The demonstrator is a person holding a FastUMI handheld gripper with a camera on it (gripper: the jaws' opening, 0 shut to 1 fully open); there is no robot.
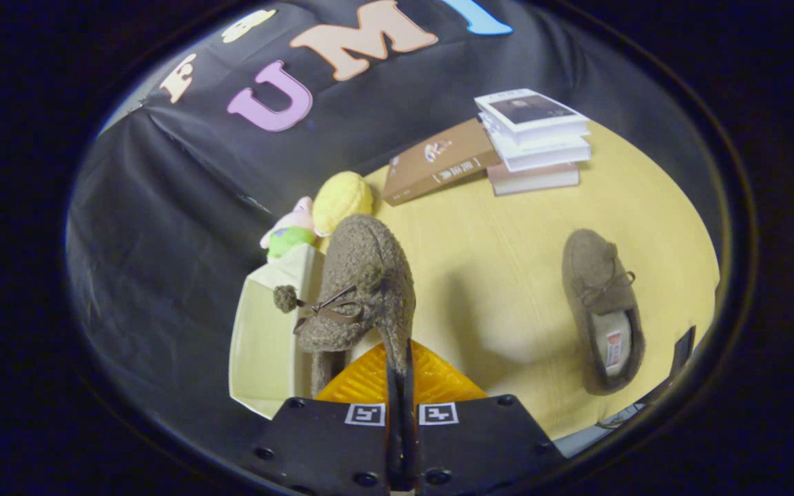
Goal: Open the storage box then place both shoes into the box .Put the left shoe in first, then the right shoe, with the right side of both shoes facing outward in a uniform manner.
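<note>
My gripper (400,386) is shut on the heel rim of a brown fuzzy shoe (362,289), which hangs tipped on its side just ahead of the fingers, its bow and pom-pom facing left. Under and left of that shoe stands the pale storage box (259,344), with its inside open to view. The second brown shoe (602,310) lies flat on the yellow table (493,275) to the right, its toe pointing away and its opening up.
A stack of books (535,138) and a leaning brown book (438,160) sit at the table's far side. A yellow plush ball (343,198) and a small pink and green plush toy (289,233) lie behind the box. Black cloth hangs to the left.
</note>
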